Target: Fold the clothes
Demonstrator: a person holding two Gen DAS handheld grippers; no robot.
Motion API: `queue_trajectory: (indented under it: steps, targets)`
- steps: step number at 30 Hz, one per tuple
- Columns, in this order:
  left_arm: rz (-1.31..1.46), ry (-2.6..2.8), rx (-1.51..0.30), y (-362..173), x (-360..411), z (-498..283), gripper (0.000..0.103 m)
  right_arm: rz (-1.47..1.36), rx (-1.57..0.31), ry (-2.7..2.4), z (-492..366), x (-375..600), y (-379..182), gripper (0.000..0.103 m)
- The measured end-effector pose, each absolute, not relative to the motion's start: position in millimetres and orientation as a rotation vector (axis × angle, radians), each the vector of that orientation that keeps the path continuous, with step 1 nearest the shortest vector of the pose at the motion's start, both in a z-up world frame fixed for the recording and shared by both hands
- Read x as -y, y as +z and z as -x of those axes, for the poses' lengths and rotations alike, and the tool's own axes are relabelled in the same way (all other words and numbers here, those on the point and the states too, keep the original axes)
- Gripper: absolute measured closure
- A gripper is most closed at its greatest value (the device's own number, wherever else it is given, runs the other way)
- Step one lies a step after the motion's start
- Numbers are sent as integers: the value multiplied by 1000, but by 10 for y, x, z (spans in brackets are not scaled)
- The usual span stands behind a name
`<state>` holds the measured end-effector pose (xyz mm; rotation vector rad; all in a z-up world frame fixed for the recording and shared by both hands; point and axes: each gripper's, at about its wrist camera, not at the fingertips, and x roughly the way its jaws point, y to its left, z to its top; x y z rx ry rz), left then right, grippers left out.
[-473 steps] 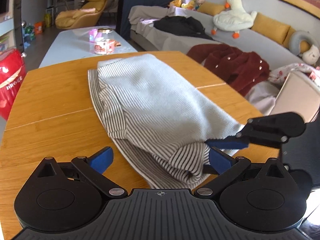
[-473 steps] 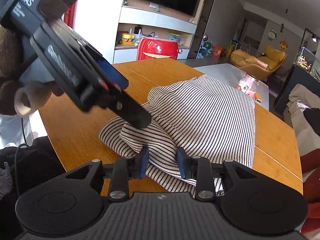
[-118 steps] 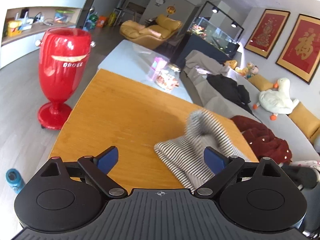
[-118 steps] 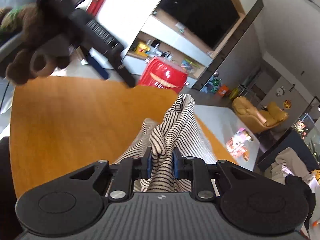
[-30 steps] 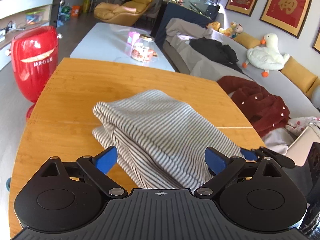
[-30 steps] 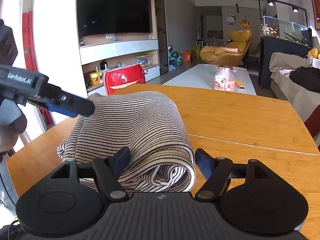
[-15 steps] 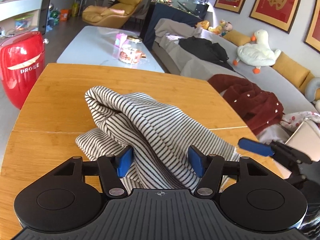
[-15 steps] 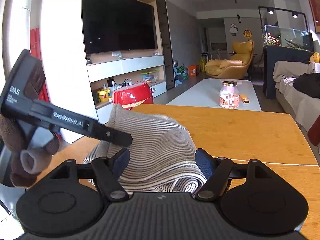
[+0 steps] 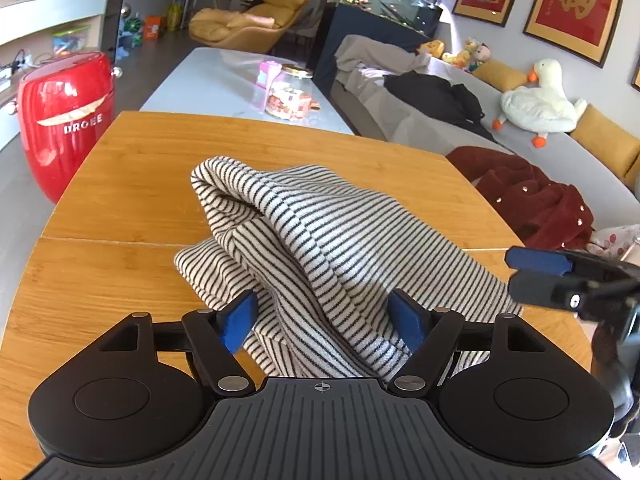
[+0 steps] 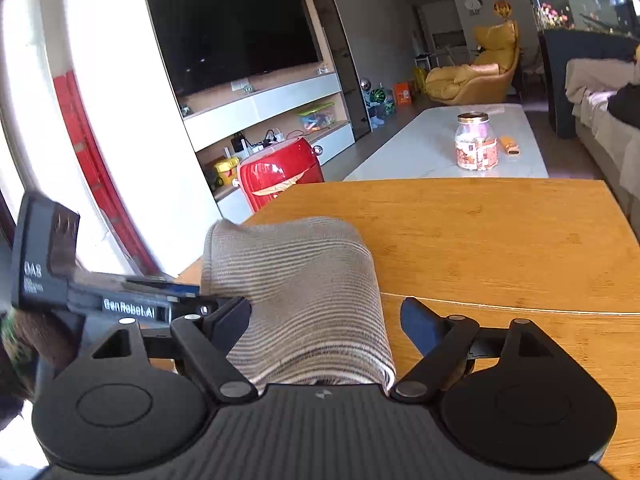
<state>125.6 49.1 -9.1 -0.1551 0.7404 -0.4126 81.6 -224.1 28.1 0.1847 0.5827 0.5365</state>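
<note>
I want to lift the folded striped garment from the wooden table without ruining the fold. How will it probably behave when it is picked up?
The striped garment is probably floppy: it drapes and sags in soft folds on the wooden table. Its stacked layers seem loose, so lifted at one edge they would likely slide apart. The ribbed knit looks grippy, so the left gripper fingers should hardly slip.
</note>
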Motion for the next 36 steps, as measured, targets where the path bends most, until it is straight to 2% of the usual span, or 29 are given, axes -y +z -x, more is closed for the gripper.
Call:
queue_trajectory:
  steps: [4,9,11,12,16,19,24,30,32,36]
  targets:
    - [168,-421,-733,-113,-523,-1258,24,-236,-626,553,-1166,2309,276,19]
    - [181,-431,-723,-135,-549,-1251,23,-463,-798,522,-1617,2397,-161,19]
    - [184,-441,-721,-137,-552,-1268,23,-560,-832,584,-1634,2369,-285,23]
    - [185,-446,-720,-138,-553,-1276,23,-577,-827,609,-1608,2342,-291,31]
    - [206,-441,-716,-177,-604,-1333,18,-466,-685,672,-1322,2219,-1,39]
    - [227,-446,-721,-187,-661,-1339,17,-381,-684,658,-1223,2222,73,40]
    - [236,-440,-733,-186,-643,-1295,17,-314,-778,579,-1132,2259,-117,43]
    - [269,-437,-648,152,-738,-1155,16,-167,-722,554,-875,2140,16,43]
    - [269,-442,-614,267,-704,-1167,19,-76,-690,539,-760,2034,56,43]
    - [221,-418,-598,350,-533,-1307,33,30,-631,522,-569,1832,110,42]
